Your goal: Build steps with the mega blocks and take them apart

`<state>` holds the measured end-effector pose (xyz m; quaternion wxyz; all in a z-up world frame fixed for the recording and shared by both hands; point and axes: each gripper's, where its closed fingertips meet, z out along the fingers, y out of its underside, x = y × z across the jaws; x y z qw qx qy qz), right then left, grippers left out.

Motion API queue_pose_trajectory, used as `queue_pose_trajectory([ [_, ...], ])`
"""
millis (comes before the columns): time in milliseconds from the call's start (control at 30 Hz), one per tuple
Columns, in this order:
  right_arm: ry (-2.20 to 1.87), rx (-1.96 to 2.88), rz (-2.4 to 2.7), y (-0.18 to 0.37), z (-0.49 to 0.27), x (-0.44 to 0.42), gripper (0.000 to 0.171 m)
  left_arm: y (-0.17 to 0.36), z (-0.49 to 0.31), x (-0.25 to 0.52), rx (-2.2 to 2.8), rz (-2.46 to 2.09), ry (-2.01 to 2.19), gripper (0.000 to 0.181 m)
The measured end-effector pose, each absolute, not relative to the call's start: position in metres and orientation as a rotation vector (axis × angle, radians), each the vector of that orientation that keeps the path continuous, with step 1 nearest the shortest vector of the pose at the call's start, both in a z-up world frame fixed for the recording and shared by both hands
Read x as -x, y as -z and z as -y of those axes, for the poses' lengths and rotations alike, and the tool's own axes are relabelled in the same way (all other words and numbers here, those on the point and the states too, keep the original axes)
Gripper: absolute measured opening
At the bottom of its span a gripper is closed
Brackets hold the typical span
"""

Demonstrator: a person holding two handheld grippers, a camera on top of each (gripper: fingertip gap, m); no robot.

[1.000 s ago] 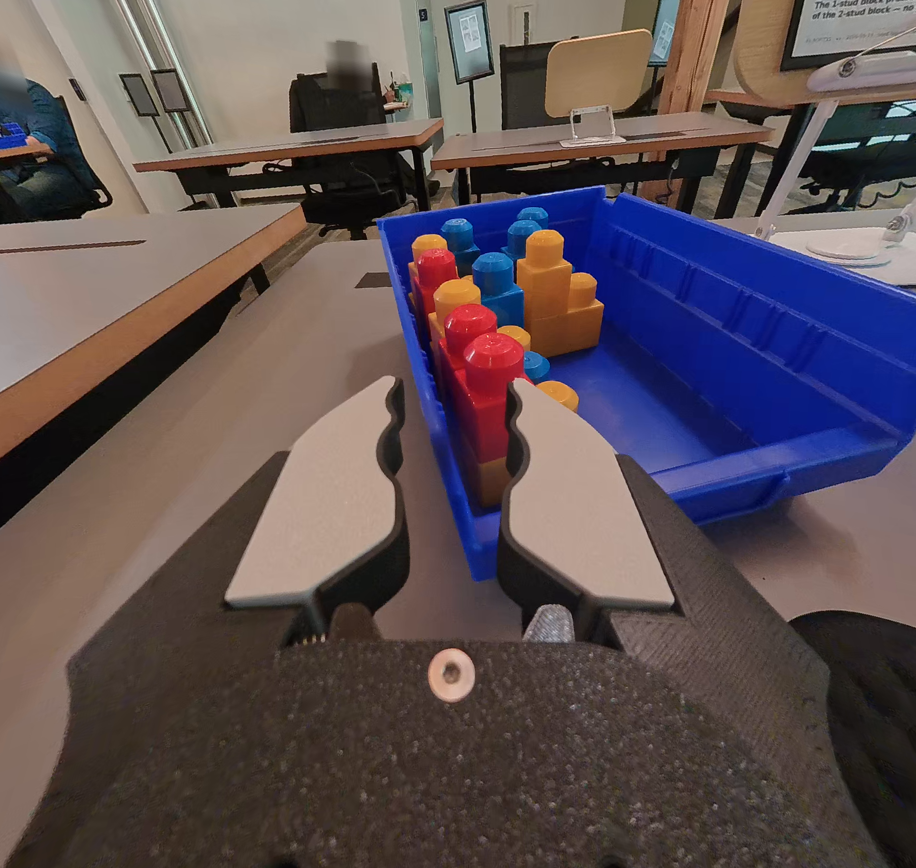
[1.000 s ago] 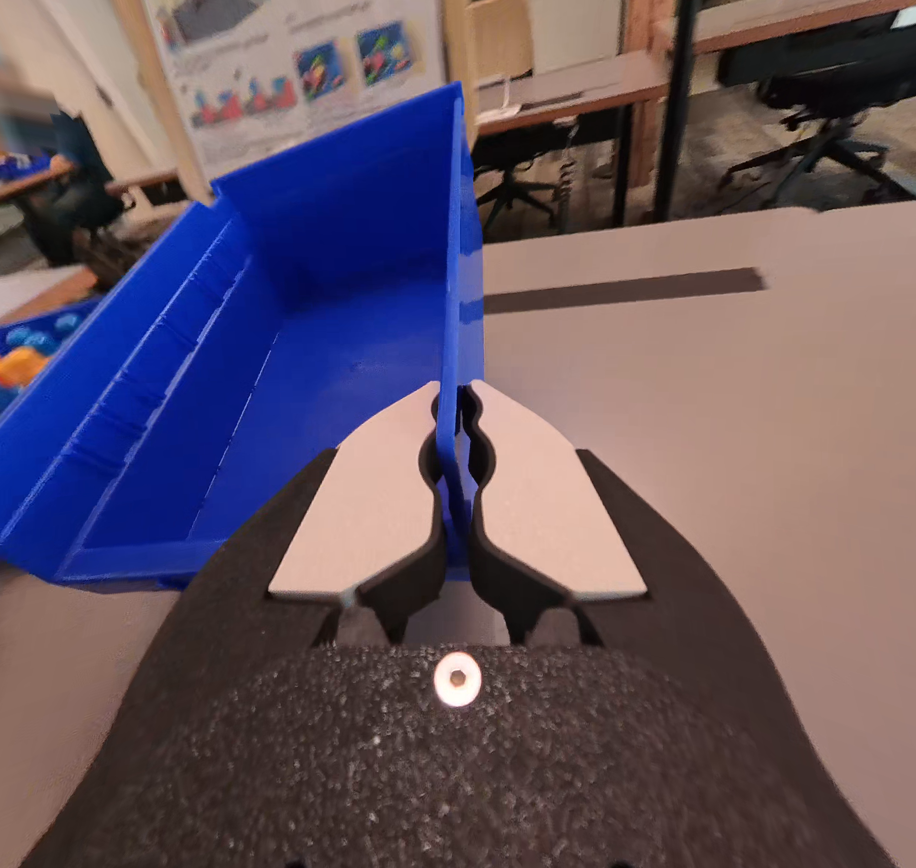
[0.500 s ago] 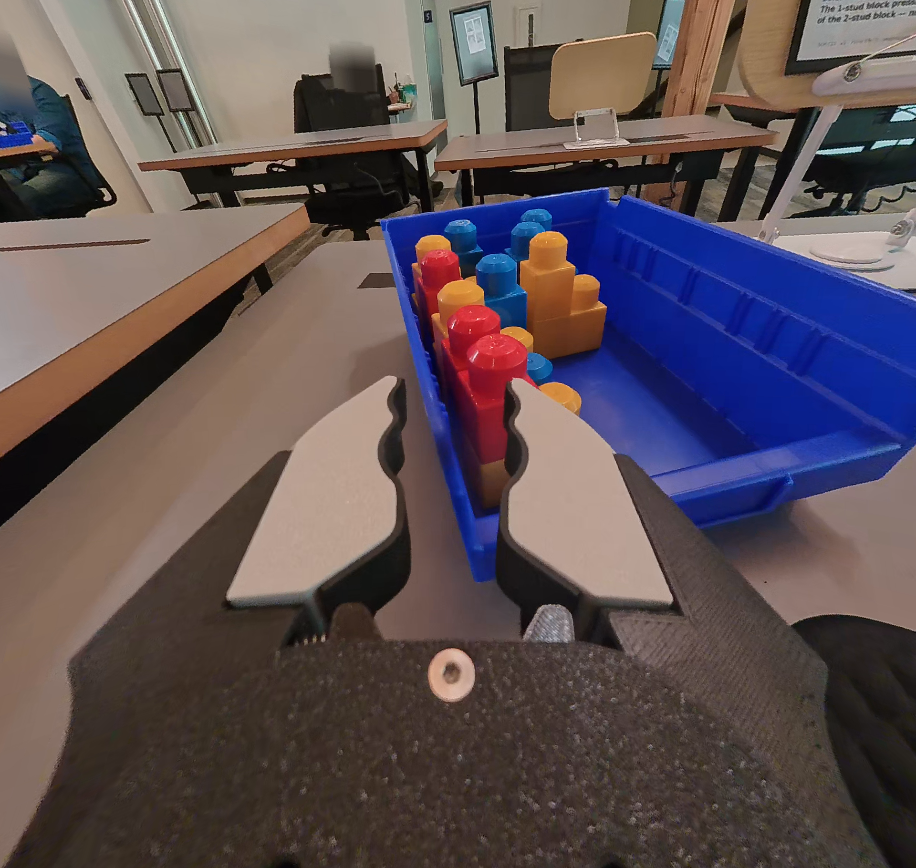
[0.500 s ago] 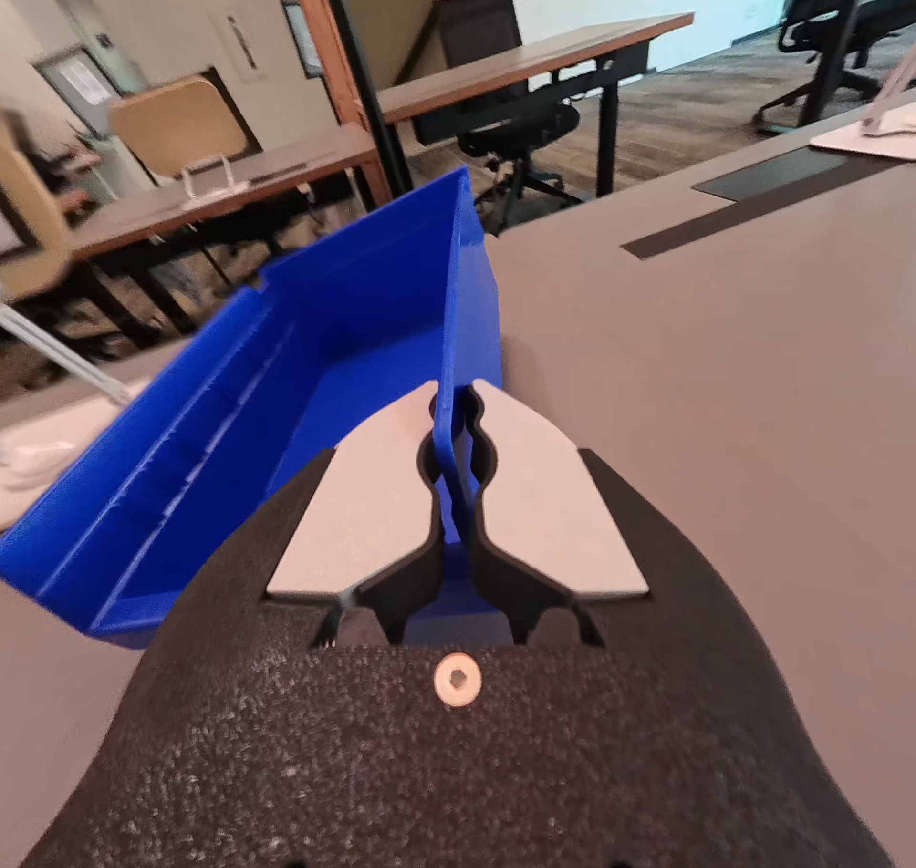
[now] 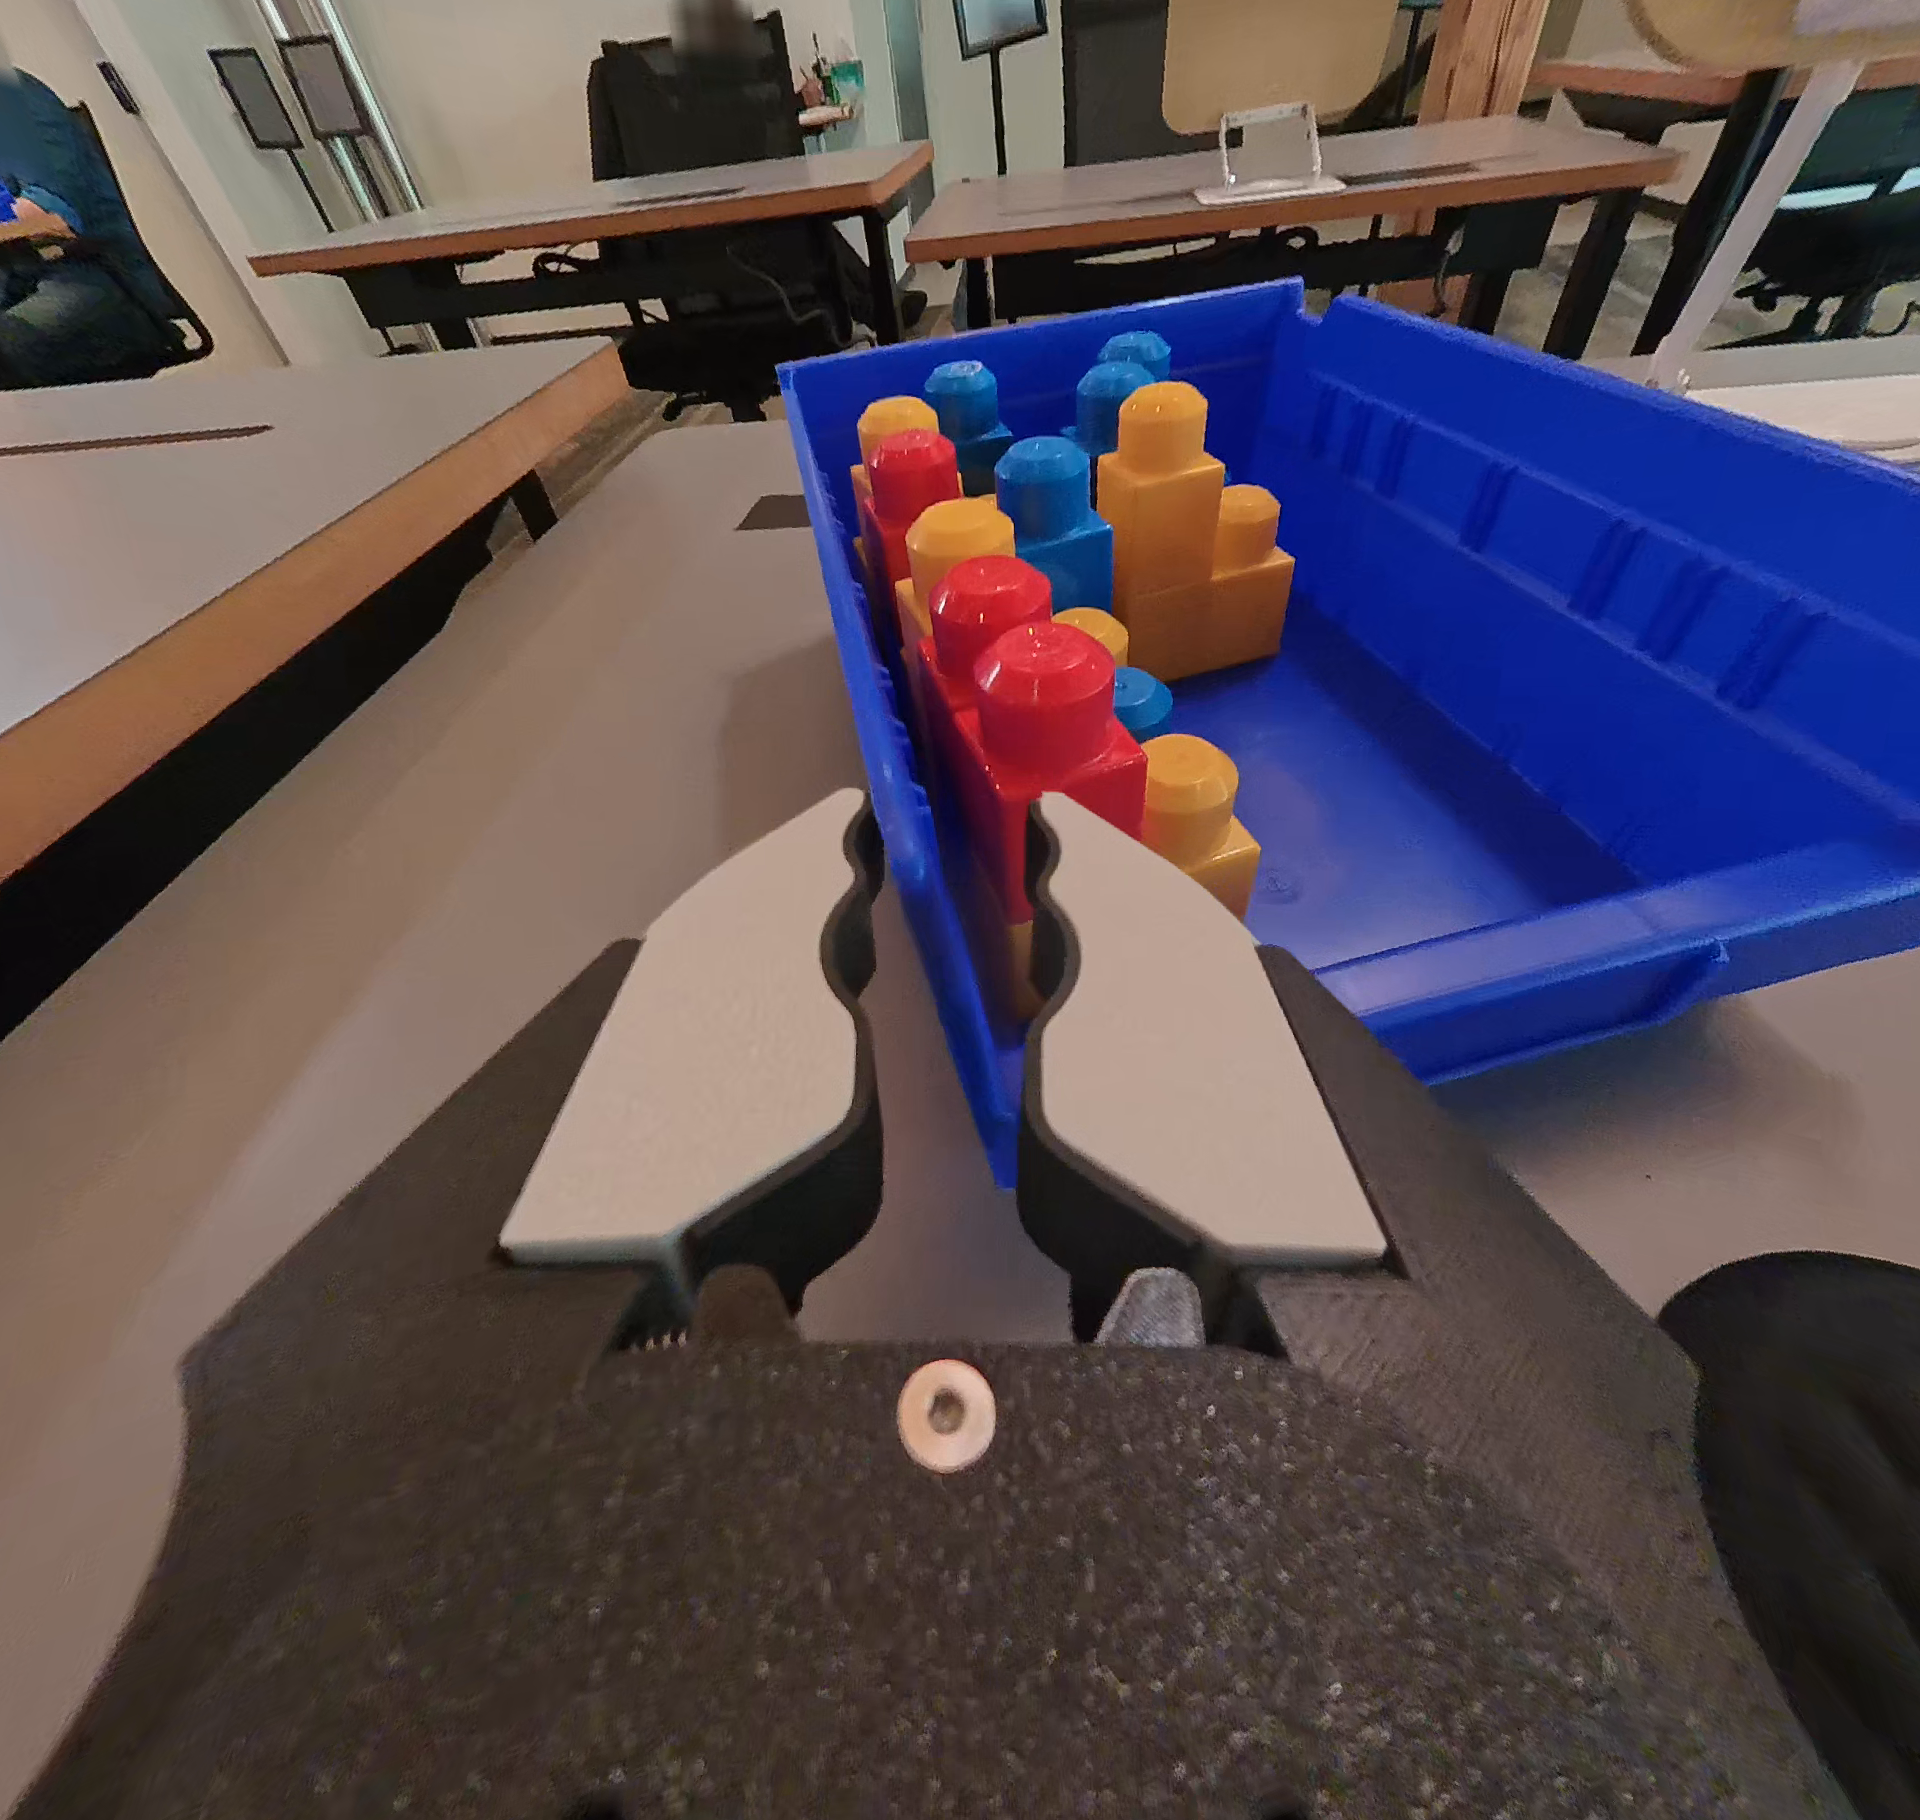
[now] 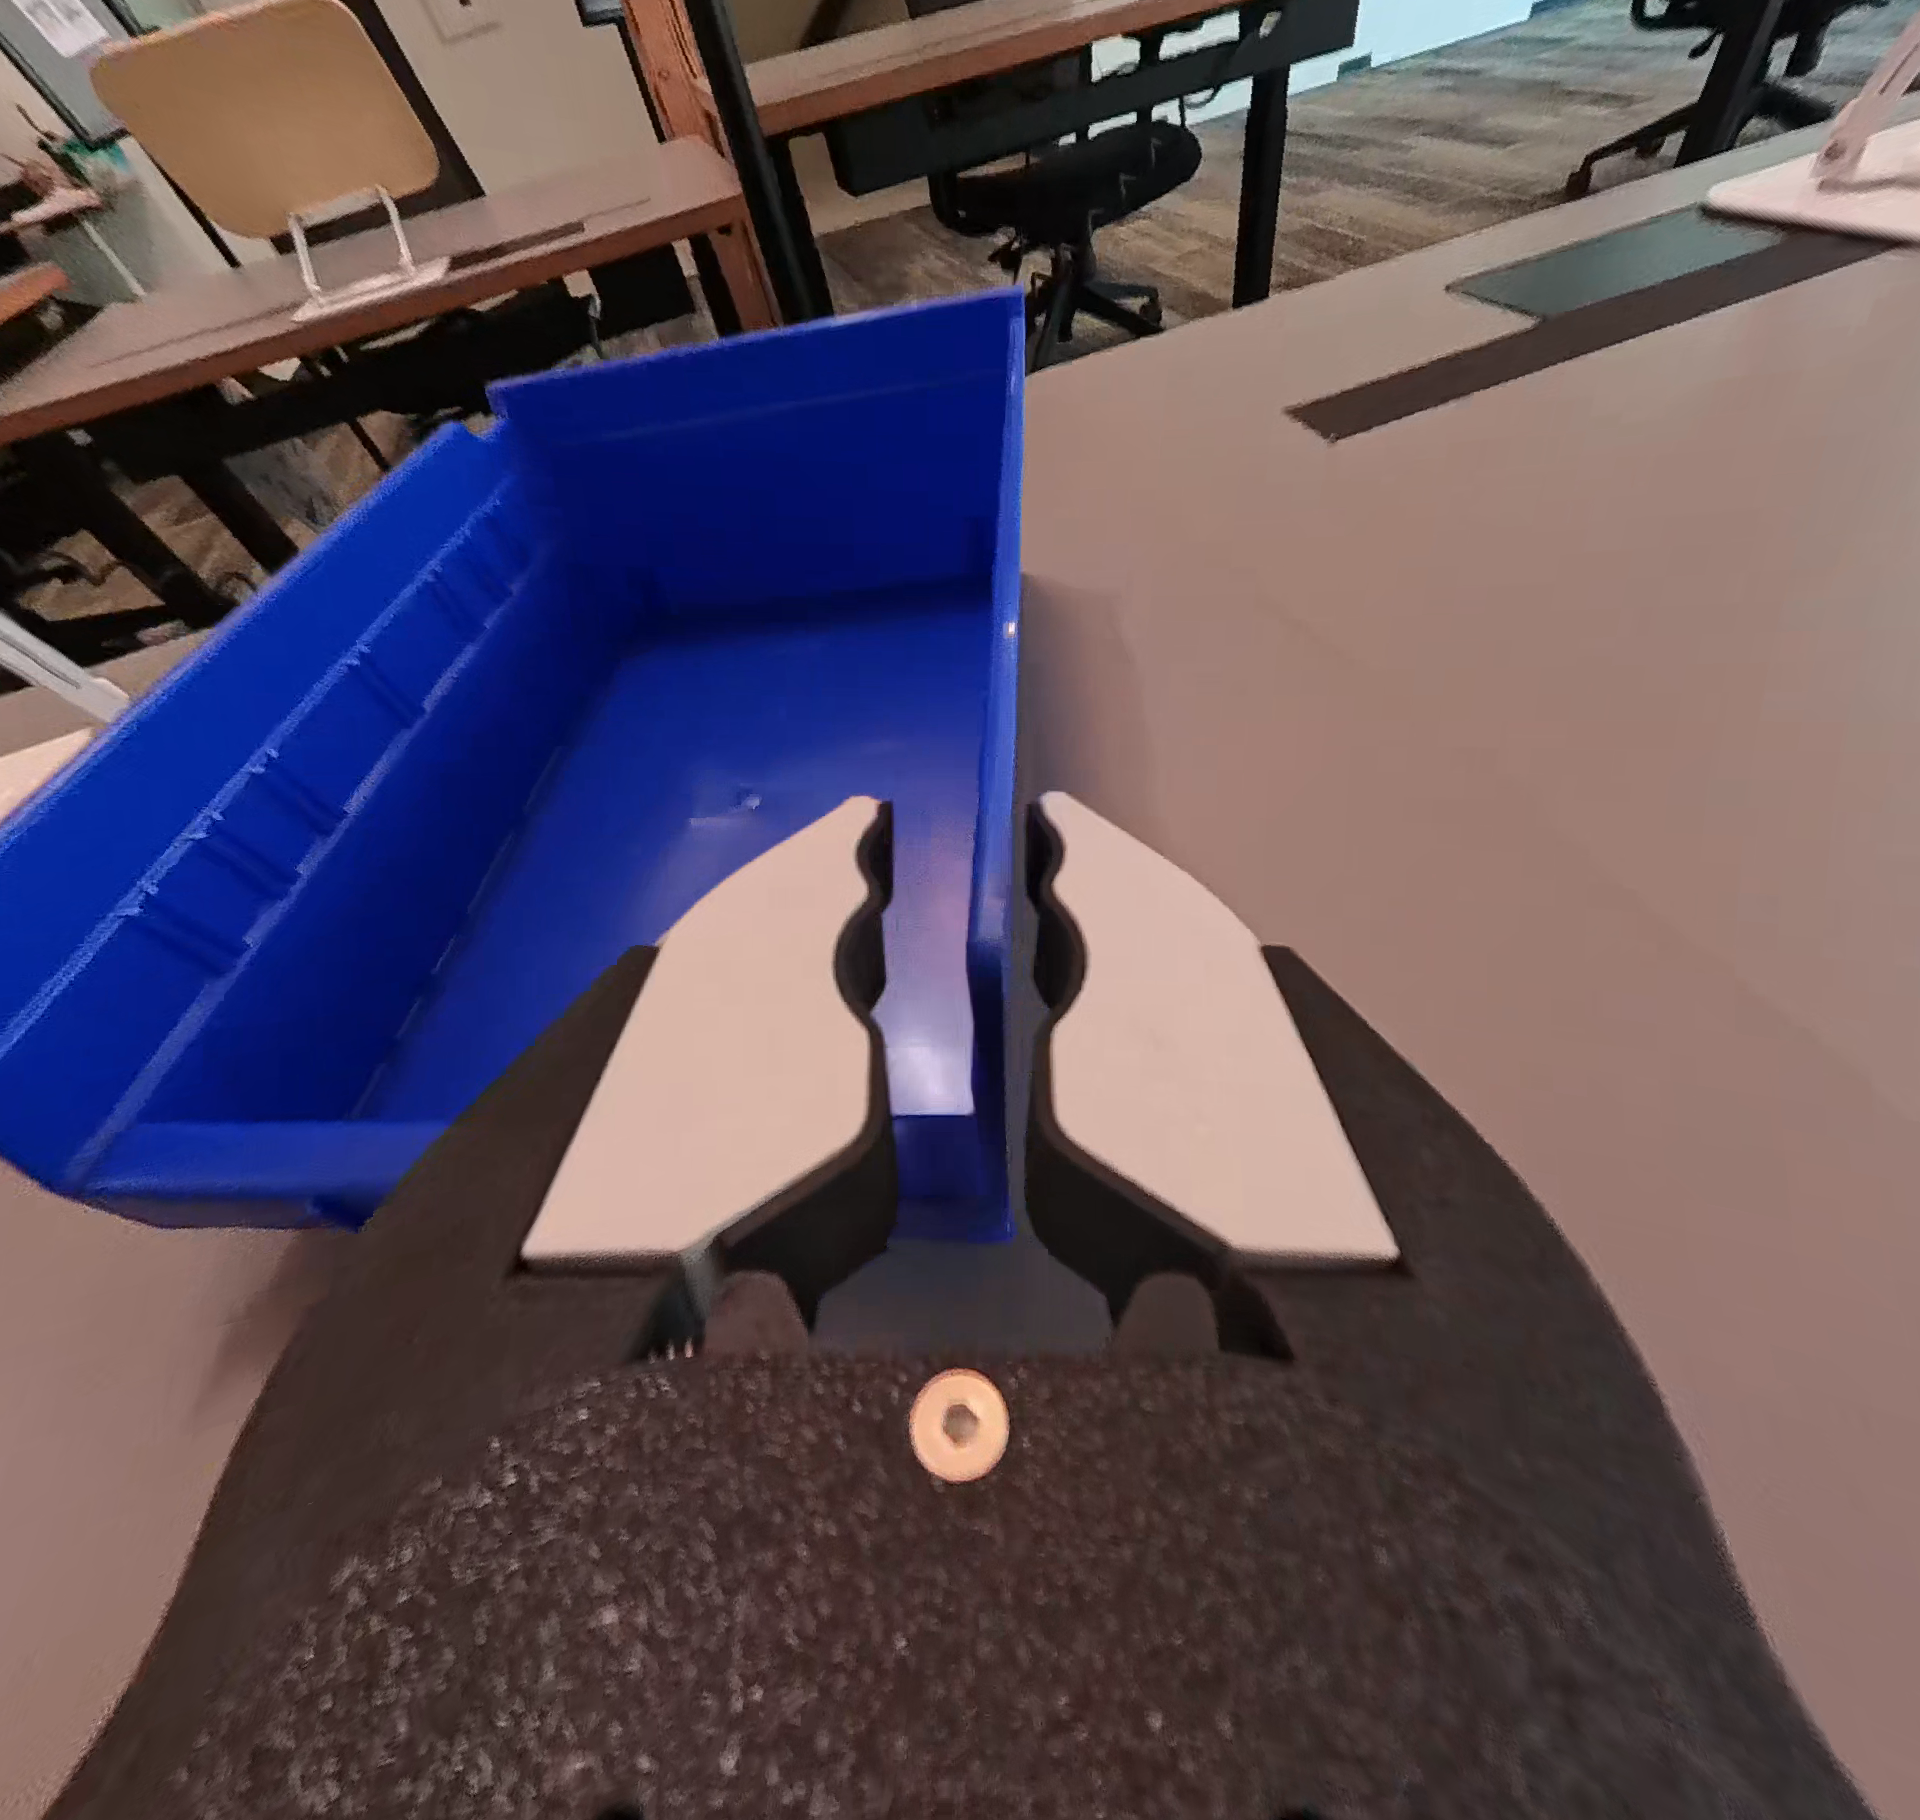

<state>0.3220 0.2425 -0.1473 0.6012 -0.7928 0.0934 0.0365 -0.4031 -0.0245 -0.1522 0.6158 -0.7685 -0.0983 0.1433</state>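
Both grippers are apart, left gripper [image 5: 951, 825] straddling the block-filled blue plastic bin's [image 5: 1558, 565] wall and right gripper [image 6: 956, 825] astride the empty blue bin's [image 6: 312, 690] wall, so I'd lift clear, then take the red plastic mega block [image 5: 1039, 731] squarely.

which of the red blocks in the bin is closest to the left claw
The front red block, just past the left claw against the blue bin wall. The other red blocks stand farther back along that wall.

Even indoor light, soft shadows; glare on the bin [image 6: 940, 949] floor, wide-angle bending and blur at edges.
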Motion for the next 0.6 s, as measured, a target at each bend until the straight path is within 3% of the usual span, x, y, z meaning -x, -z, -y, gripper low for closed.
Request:
queue_pose_trajectory([
  [100, -0.023, 1.755, -0.205, 0.121, -0.237, -0.328, 0.044, 0.16, 0.022, 0.406, 1.826, 0.237, -0.336, 0.02],
  [167, 0.061, 1.679, -0.153, 0.094, -0.229, -0.326, 0.047, 0.162, 0.021, 0.408, 1.86, 0.265, -0.339, 0.012],
  [367, 0.117, 1.589, 0.107, 0.042, -0.215, -0.266, 0.035, 0.163, 0.01, 0.419, 1.944, 0.37, -0.325, 0.005],
  [600, 0.012, 1.584, 0.438, 0.033, -0.221, -0.16, 0.028, 0.161, -0.026, 0.417, 1.989, 0.407, -0.331, 0.004],
])
